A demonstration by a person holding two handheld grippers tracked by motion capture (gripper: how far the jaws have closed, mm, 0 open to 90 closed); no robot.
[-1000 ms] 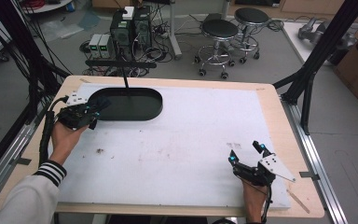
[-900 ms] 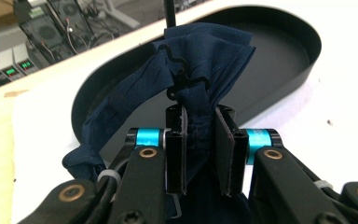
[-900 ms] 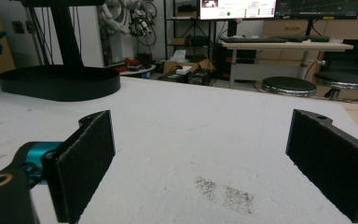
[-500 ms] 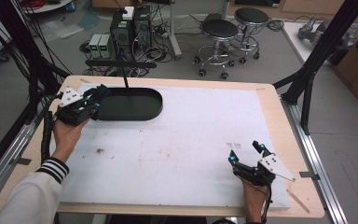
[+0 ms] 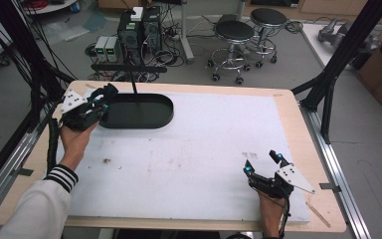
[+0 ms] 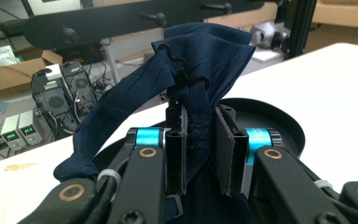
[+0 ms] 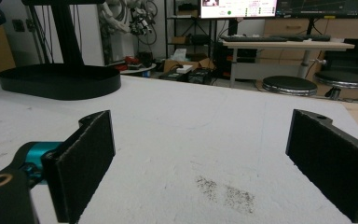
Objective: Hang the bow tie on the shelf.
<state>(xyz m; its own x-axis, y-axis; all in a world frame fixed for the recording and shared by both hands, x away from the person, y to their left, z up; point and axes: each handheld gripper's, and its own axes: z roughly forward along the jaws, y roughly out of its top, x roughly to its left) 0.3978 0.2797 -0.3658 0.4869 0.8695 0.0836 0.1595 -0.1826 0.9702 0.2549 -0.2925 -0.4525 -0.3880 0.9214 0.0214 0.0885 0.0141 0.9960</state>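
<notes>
Dark blue cloth (image 6: 191, 79) pinched between closed jaws of left gripper (image 5: 95, 103), held above rim of black tray (image 5: 139, 110). Right gripper (image 5: 262, 164) spread wide, idle near table edge. Pickup judged done; placement judged pending.

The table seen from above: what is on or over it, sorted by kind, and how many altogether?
Hand-held grippers: 2, the left gripper and the right gripper
Black oval trays: 1, the black tray
Dark blue cloths: 1, the cloth pinched in the left one's fingers
Total: 4
</notes>
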